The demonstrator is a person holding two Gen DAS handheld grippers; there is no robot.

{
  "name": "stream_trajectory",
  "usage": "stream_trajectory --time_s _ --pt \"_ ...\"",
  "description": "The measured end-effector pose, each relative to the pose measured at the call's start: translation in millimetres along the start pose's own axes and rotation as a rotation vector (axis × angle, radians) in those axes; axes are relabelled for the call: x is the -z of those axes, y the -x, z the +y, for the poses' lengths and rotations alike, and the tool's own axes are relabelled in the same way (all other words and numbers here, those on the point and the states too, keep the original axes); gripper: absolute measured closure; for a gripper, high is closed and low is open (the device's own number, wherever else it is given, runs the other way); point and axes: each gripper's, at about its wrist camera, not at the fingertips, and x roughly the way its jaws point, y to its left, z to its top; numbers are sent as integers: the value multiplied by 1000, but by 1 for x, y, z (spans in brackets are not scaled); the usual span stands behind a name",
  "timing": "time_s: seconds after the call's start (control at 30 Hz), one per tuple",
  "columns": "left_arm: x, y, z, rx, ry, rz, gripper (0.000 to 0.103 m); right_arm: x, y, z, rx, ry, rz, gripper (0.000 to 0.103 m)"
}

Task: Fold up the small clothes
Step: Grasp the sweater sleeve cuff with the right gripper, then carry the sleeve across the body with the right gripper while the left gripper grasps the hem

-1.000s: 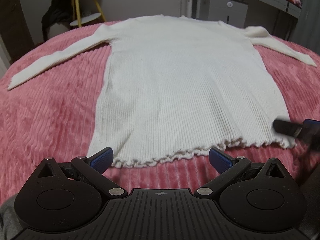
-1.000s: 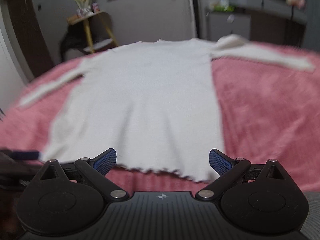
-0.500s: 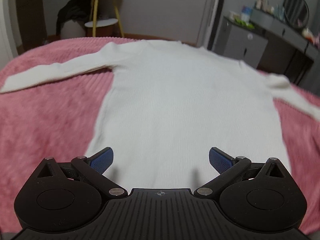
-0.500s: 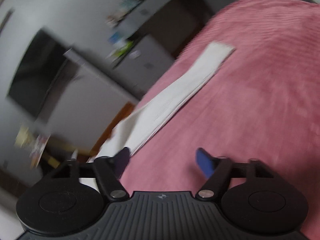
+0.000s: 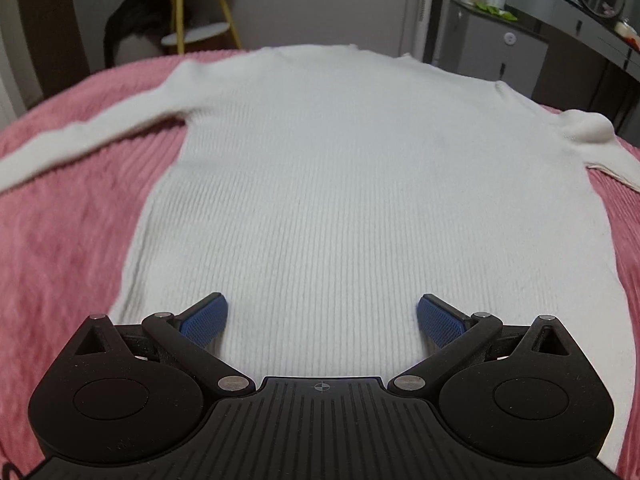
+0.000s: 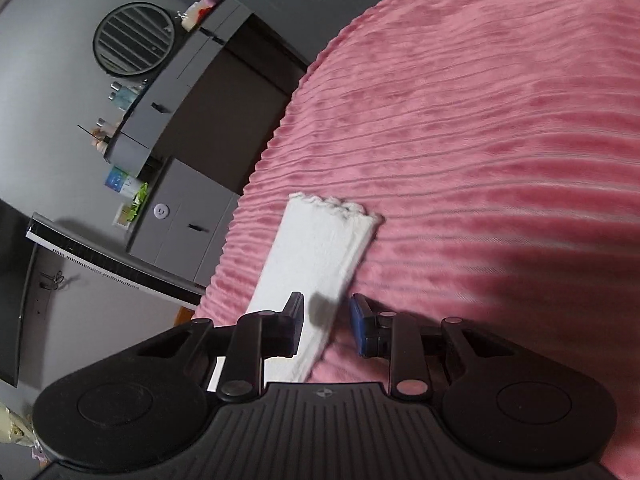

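A white ribbed sweater point(image 5: 360, 200) lies flat on the pink bedspread point(image 5: 60, 240), with both sleeves spread outward. My left gripper point(image 5: 322, 320) hovers open over the sweater's lower body, nothing between its blue pads. In the right wrist view the right sleeve point(image 6: 320, 248) lies on the bedspread point(image 6: 480, 140) with its frilled cuff pointing away. My right gripper point(image 6: 326, 324), rolled sideways, is closing its jaws around the sleeve a little behind the cuff. The sleeve's edge sits in the gap and the pads still stand apart from it.
A grey cabinet point(image 5: 492, 52) and a yellow-legged stool point(image 5: 200, 20) stand beyond the bed's far edge. A dresser with a round mirror point(image 6: 132, 40) lines the wall by the bed's right side, across a dark gap.
The right gripper swung from the hem out to the right sleeve, rolled over and narrowed its jaws. The left gripper moved forward over the sweater's body, staying open.
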Motion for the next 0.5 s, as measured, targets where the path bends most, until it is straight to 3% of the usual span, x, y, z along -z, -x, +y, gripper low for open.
stream_trajectory --time_s 0.07,0.27,0.37,0.5 --pt "2 -1 3 6 7 -16 0 -5 -7 6 19 57 -14 95" --pt "5 1 1 17 -12 -37 0 -4 15 46 17 272 -75 97" --pt "1 0 2 28 -1 -25 0 28 45 97 -83 523 -128 97" --pt "-4 8 12 67 46 -39 0 107 87 169 -348 818 -115 97"
